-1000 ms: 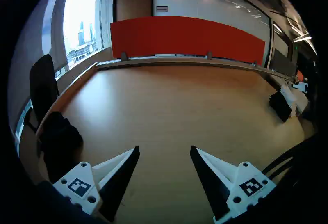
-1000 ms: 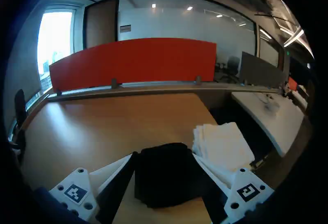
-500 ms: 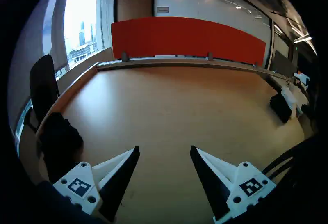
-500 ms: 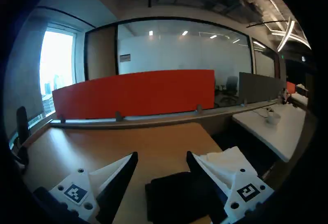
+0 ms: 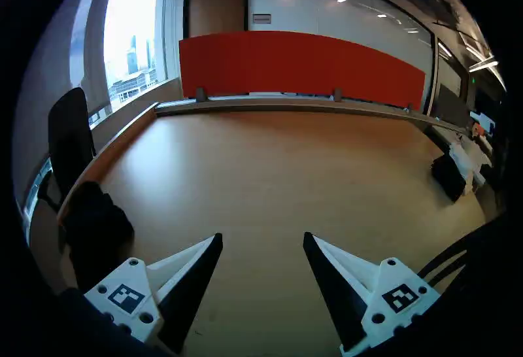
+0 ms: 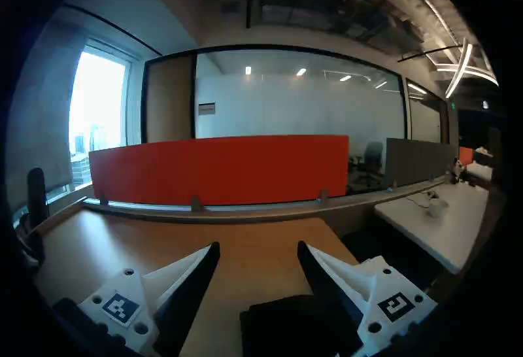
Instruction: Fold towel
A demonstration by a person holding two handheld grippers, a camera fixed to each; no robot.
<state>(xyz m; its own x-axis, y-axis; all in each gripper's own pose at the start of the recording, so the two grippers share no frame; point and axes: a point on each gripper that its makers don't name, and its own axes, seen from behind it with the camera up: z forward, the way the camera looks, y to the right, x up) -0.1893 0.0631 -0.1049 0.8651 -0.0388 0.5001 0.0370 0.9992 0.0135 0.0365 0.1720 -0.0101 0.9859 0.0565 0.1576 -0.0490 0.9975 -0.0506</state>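
While both sets of jaws stand wide w/ nothing held, left gripper hovers over bare tan wooden surface; right gripper sits above black folded fabric towel, prob. awaiting pickup.

Left claw, right claw, white wedges, black-faced, apparently printed square markers

A red partition stands along the wooden desk's far edge, beside a window.

left tongs plus right tongs: two
black towel: one
worktop: one
red divider: one
chair: one
window: one
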